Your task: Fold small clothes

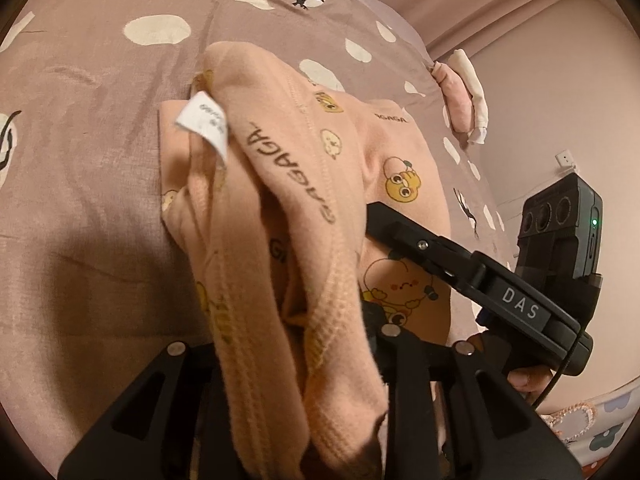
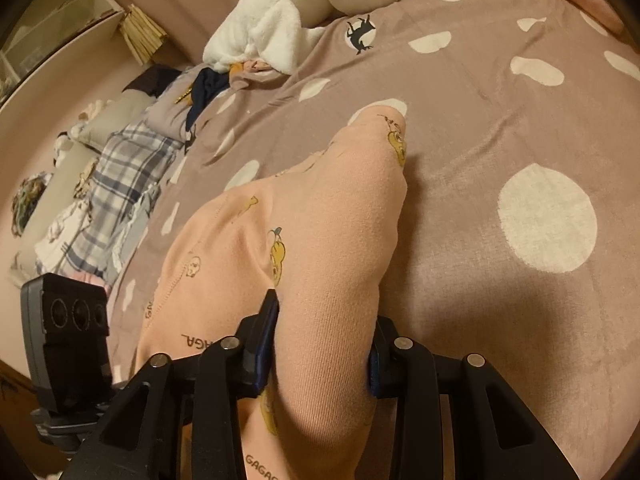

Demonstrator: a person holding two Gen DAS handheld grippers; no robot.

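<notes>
Peach-pink knitted child's garment [image 1: 304,184] with yellow cartoon chicks and dark lettering, lying partly on the bed, partly lifted at the near edge. Long axis running away from both tools, from the near edge towards the far end on the bedcover. White care label [image 1: 204,124] standing up on the raised fold, left of the middle seam.

Left gripper [image 1: 296,356]: ribbed hem bunched between the jaws and draped over them; pads hidden under the cloth, so not possible to tell if pressing or already loose. Right gripper [image 2: 320,344]: thick fold of the same garment filling the gap between the blue-padded fingers [image 2: 266,340], pads touching the cloth on both sides, so judged closed on it. Right gripper also seen in the left view [image 1: 460,264], just beside the garment on its right side, with a bit of a hand below it.

Both tools at the near edge, roughly equally close; fold probably to go forward, along the long axis.

Surface: soft mauve bedcover [image 2: 500,128] with large cream dots and small black cat prints, slightly wrinkled. White plush toy [image 2: 304,8] far off at the head, checked blue-grey cloth [image 2: 120,184] and mixed clothes at the left edge, plain pinkish wall behind.
</notes>
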